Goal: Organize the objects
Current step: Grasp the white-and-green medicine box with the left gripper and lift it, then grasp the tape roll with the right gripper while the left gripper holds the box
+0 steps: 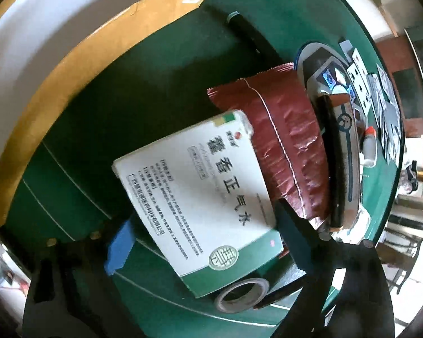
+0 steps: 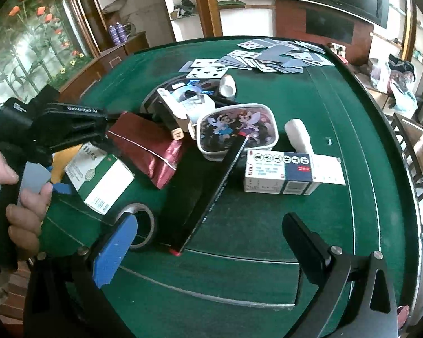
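Observation:
A white and green medicine box (image 1: 200,197) lies tilted on the green felt table (image 1: 160,64), one edge against a dark red foil pouch (image 1: 284,146). My left gripper (image 1: 203,217) points down over the box and straddles it. Its dark finger sits at the box's right edge, while a strip of felt shows between the blue pad (image 1: 118,250) and the box. In the right wrist view the same box (image 2: 98,180) sits beside that gripper (image 2: 81,166), which a hand (image 2: 25,205) holds. My right gripper (image 2: 208,248) hangs open over the near felt with nothing in it.
A tape roll (image 2: 141,225), a long black box (image 2: 208,180), a blue and white carton (image 2: 282,174), a fairy-print container (image 2: 237,129) and a white tube (image 2: 299,138) crowd the middle. Playing cards (image 2: 268,56) lie at the far edge. A taped cardboard carton (image 1: 42,98) stands to the left.

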Demonstrator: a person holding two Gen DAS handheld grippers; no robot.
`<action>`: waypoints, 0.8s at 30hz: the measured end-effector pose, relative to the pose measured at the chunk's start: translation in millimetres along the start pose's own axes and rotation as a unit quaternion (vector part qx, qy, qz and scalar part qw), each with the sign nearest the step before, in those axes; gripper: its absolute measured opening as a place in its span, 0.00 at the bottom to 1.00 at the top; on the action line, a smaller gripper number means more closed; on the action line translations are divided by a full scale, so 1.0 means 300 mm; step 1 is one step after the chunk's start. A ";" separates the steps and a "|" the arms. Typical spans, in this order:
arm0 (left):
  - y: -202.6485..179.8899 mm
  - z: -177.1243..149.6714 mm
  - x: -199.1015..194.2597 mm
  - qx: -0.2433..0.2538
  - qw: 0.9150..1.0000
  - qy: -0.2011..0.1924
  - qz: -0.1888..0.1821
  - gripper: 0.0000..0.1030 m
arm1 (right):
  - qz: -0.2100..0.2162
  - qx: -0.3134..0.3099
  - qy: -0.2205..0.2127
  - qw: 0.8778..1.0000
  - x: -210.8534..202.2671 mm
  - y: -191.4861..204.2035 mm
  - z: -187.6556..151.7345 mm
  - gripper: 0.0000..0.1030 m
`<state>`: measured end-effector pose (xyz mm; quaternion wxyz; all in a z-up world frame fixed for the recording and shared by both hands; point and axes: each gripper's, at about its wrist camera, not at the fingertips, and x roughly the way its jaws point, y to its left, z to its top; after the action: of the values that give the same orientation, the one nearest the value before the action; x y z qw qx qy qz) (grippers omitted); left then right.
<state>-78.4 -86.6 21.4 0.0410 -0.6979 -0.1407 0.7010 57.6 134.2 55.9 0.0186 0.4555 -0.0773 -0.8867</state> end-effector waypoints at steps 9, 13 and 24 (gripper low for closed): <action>0.038 -0.047 -0.030 0.114 0.993 0.019 -0.002 0.77 | 0.048 -0.018 0.008 0.999 0.029 0.062 0.003 1.00; 0.049 -0.098 -0.041 0.220 0.975 0.014 0.026 0.75 | 0.081 -0.053 0.020 0.995 0.047 0.124 -0.001 0.99; 0.112 -0.189 -0.031 0.364 0.927 -0.028 0.081 0.74 | 0.090 -0.145 0.074 0.983 0.149 0.242 -0.017 0.71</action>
<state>-17.5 -113.1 22.5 0.2319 -0.6239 0.1801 0.7243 33.0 57.2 28.1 0.1696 0.5036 0.0131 -0.8471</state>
